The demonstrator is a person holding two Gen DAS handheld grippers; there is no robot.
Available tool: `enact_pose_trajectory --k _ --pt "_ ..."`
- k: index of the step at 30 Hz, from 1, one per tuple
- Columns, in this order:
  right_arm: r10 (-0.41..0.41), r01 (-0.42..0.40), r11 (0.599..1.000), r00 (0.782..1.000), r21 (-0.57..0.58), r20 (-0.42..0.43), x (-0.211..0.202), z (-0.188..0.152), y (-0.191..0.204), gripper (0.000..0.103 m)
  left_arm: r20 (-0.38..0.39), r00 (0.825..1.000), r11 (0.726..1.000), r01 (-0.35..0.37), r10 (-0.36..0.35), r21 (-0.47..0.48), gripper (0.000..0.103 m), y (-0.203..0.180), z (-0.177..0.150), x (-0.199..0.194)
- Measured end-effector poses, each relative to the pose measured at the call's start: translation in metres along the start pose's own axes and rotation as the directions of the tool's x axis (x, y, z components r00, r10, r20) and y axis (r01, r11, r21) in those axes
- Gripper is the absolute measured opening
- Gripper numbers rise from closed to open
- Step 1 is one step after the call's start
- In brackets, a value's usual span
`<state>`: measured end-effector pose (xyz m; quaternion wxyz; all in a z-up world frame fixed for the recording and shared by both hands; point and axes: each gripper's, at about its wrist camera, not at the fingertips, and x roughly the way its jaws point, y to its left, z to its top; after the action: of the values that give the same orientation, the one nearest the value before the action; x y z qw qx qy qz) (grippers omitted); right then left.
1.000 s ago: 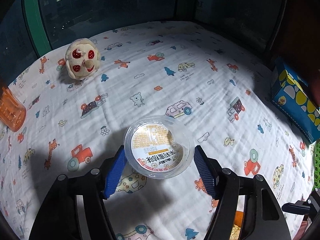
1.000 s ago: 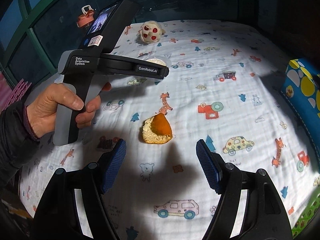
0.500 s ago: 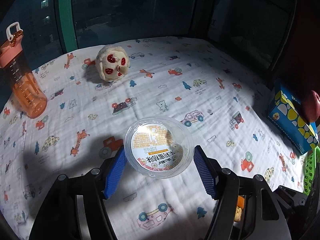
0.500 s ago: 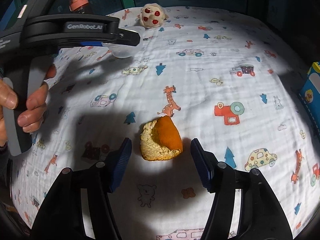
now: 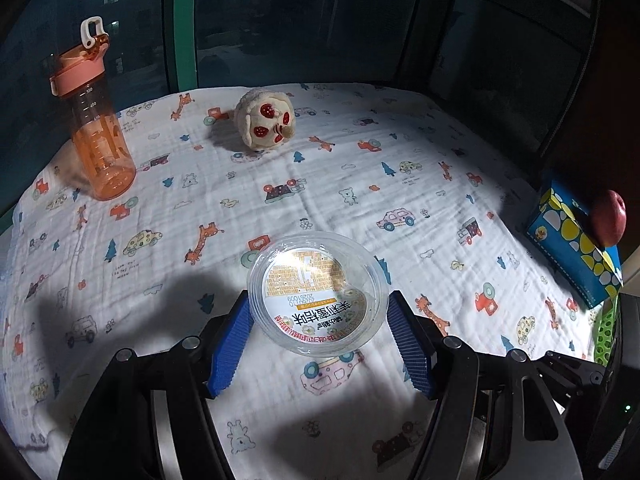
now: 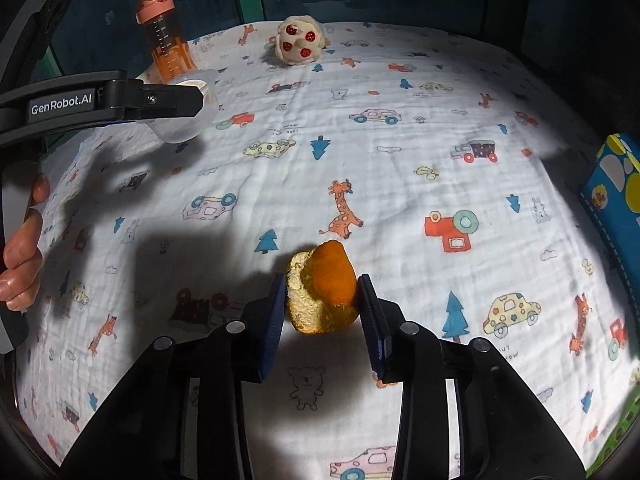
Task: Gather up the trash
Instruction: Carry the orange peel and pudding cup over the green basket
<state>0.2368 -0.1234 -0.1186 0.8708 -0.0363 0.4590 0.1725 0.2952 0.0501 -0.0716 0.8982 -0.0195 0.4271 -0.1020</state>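
My left gripper [image 5: 318, 322] is shut on a clear plastic cup [image 5: 318, 312] with a printed label on its bottom, held above the patterned cloth [image 5: 360, 184]. The cup [image 6: 188, 104] and the left gripper also show at the upper left of the right wrist view. My right gripper [image 6: 322, 306] has closed its blue pads against both sides of a piece of orange peel [image 6: 324, 292], which rests on the cloth [image 6: 400, 184].
An orange water bottle [image 5: 96, 136] stands at the back left and a plush toy [image 5: 266, 124] lies at the back. A blue spotted box [image 5: 576, 240] with a red apple [image 5: 608, 216] sits at the right edge. A green basket [image 5: 606, 330] is at the lower right.
My right gripper moved forward over the orange peel and closed on it. My left gripper rose and tilted with the cup, bringing the bottle into view.
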Motion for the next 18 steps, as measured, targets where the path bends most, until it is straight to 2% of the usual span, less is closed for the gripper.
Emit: enact_pose_trajectory --k 10,18 --pt "-0.028 0.025 0.999 0.996 0.032 0.083 -0.063 -0.020 -0.001 0.035 0.052 0.998 0.999 0.039 -0.040 0.019 0.065 -0.029 -0.020 -0.045" --pt "-0.083 0.078 0.996 0.987 0.044 0.139 -0.111 -0.046 -0.008 0.035 0.087 0.993 0.997 0.069 -0.073 0.046 0.065 -0.063 -0.037 -0.077"
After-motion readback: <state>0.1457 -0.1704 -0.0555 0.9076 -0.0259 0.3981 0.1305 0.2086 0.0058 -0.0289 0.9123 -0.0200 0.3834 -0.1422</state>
